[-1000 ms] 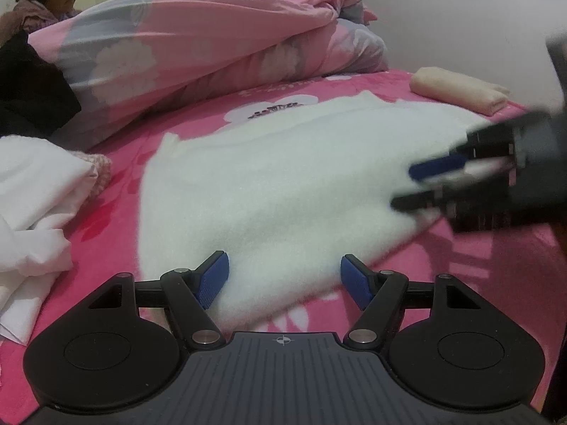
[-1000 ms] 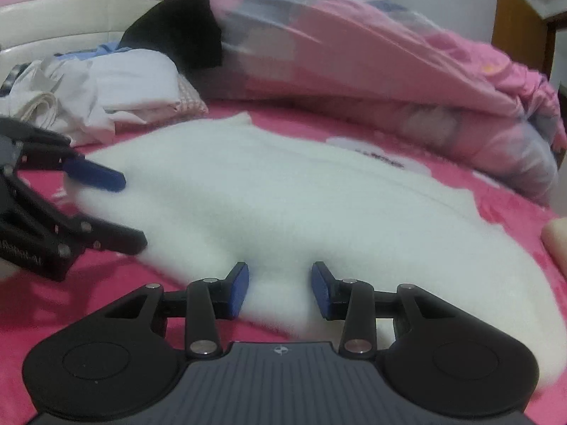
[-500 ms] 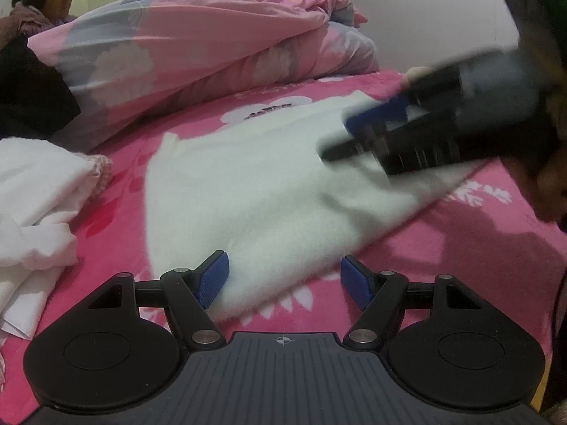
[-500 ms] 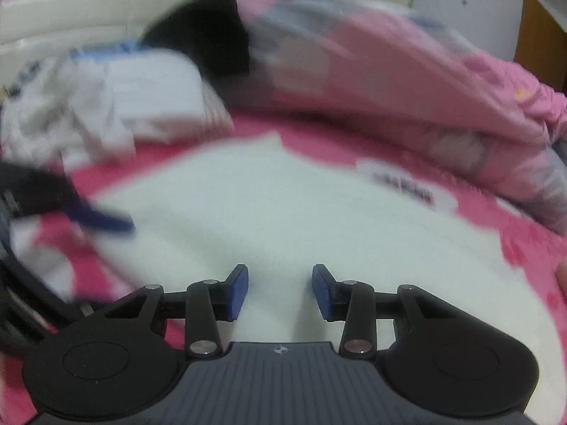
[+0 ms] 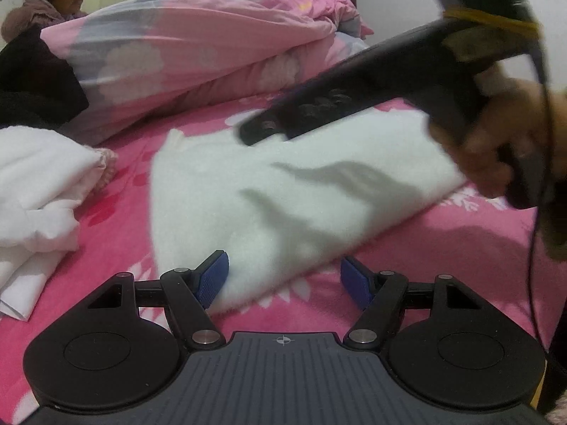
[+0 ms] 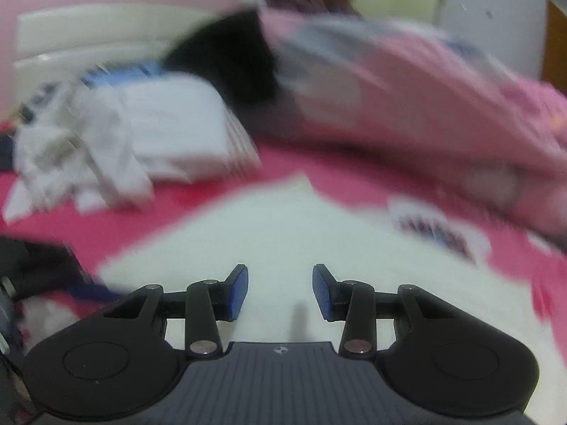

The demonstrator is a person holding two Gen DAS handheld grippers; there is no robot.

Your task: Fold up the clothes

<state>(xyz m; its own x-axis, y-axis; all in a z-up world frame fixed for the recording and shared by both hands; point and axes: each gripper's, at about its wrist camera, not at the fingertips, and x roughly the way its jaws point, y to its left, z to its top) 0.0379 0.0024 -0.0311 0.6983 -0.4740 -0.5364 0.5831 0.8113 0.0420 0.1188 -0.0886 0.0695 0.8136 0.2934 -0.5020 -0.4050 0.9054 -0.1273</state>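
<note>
White garment (image 5: pixel 283 191) flat on bed (image 5: pixel 443 248), long axis running from near-left to far-right. Left claw (image 5: pixel 283 279) spread, empty, nearest at its near corner. Right claw (image 6: pixel 280 292) half spread, empty, above the middle.

**Hidden, cropped, blurred**

Right wrist view smeared throughout by motion. White clothes pile (image 6: pixel 117 148) streaked, separate pieces not distinguishable. Dark garment (image 6: pixel 230 67) a black blot, edges lost. Pink quilt (image 6: pixel 407 106) pattern unreadable. Printed patch on the bed sheet (image 6: pixel 436 233) illegible. Left hand-held gripper (image 6: pixel 42 283) only a dark blur at the left edge, fingers not resolved.

Left wrist view: right hand-held gripper (image 5: pixel 269 131) blurred, seen side-on, jaw gap not readable, body cut by the top edge. Hand (image 5: pixel 503 141) gripping it blurred, cropped at right. White fleece garment (image 5: pixel 265 194) partly covered by it; far right end hidden. Near edge of the fleece behind the blue pads (image 5: pixel 212 279).
</note>
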